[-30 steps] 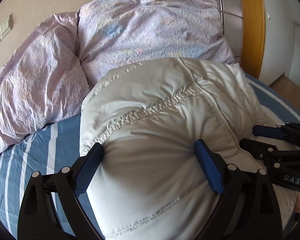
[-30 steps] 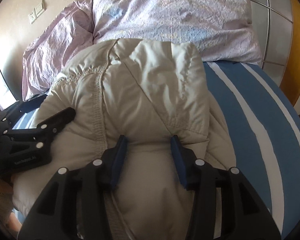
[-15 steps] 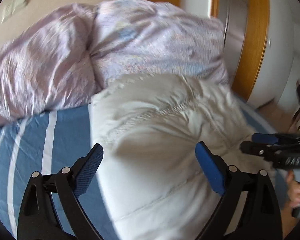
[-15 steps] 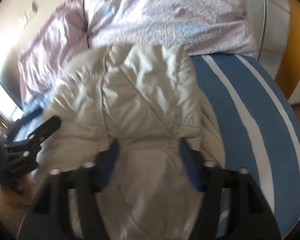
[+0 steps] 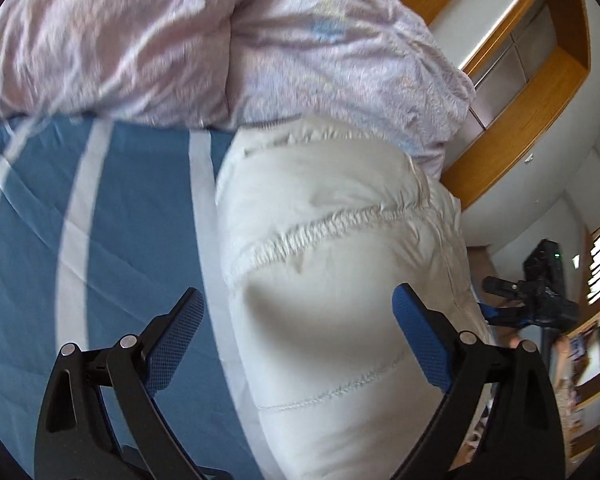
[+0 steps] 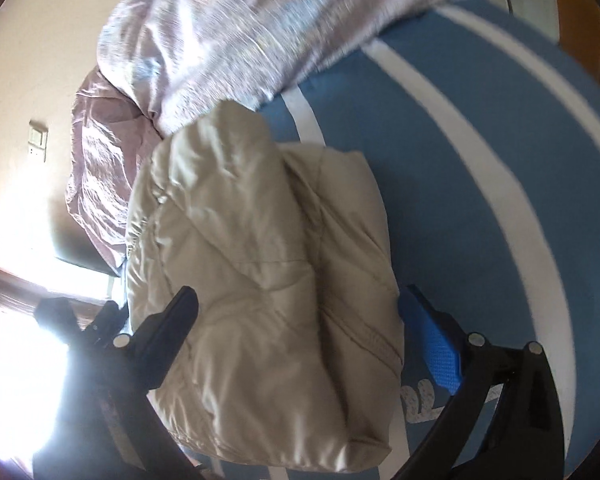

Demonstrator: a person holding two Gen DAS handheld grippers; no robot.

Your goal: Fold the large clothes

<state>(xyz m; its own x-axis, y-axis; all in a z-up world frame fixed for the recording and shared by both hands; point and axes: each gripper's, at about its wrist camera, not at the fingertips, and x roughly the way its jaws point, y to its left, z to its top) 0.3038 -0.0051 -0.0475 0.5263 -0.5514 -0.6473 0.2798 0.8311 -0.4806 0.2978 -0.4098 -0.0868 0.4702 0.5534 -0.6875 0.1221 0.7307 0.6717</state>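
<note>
Left wrist view: a puffy cream jacket [image 5: 332, 280] is lying folded on the blue striped bed [image 5: 100, 240].
The jacket's far end is touching the purple pillows [image 5: 220, 40] at the head edge of the bed. The left gripper [image 5: 296, 320] is standing spread wide, one blue finger [image 5: 420, 344] over the jacket, not pinching it. The right gripper [image 6: 300, 328] has just been opening, and its fingers [image 6: 432, 340] are sitting wide on each side of the jacket bundle, pads off it.
</note>
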